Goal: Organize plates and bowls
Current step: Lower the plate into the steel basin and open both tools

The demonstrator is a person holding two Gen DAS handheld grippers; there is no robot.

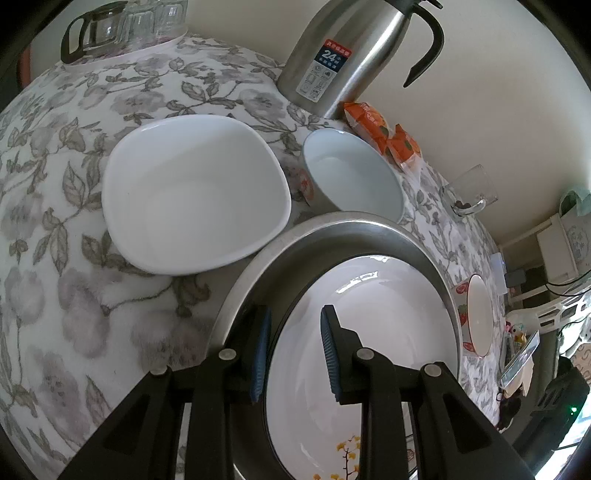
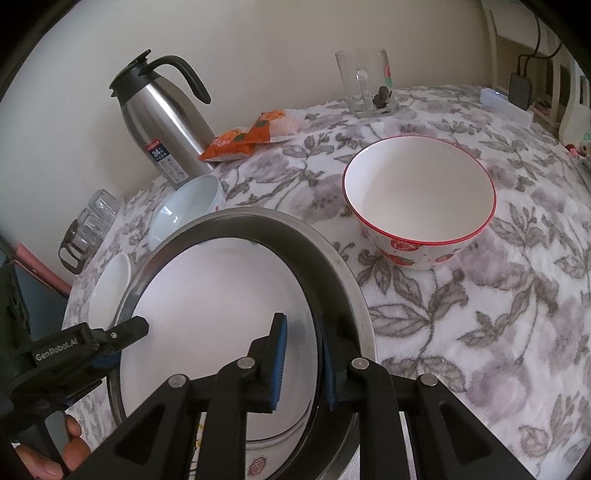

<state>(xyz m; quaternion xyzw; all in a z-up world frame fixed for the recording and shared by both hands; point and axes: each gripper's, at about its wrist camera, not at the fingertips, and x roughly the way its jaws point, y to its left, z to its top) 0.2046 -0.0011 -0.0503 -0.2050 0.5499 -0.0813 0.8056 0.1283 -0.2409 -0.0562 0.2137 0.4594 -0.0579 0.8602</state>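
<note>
A white plate with a yellow flower print (image 1: 369, 332) (image 2: 221, 314) lies in a steel pan (image 1: 332, 229) (image 2: 332, 266). My left gripper (image 1: 293, 354) straddles the plate's left rim, jaws apart. It also shows in the right wrist view (image 2: 122, 332). My right gripper (image 2: 303, 365) straddles the plate's right rim, jaws narrowly apart. A white squarish dish (image 1: 195, 192) (image 2: 109, 291), a pale blue bowl (image 1: 354, 177) (image 2: 184, 210) and a red-rimmed strawberry bowl (image 2: 421, 199) (image 1: 476, 317) stand on the floral cloth.
A steel thermos jug (image 1: 343, 55) (image 2: 162, 122) stands by the wall with orange snack packets (image 1: 384, 133) (image 2: 251, 136) beside it. A glass mug (image 2: 369, 85) (image 1: 469, 192) stands further back. Glass cups and a carafe (image 1: 122, 26) (image 2: 88, 229) sit at the table's end.
</note>
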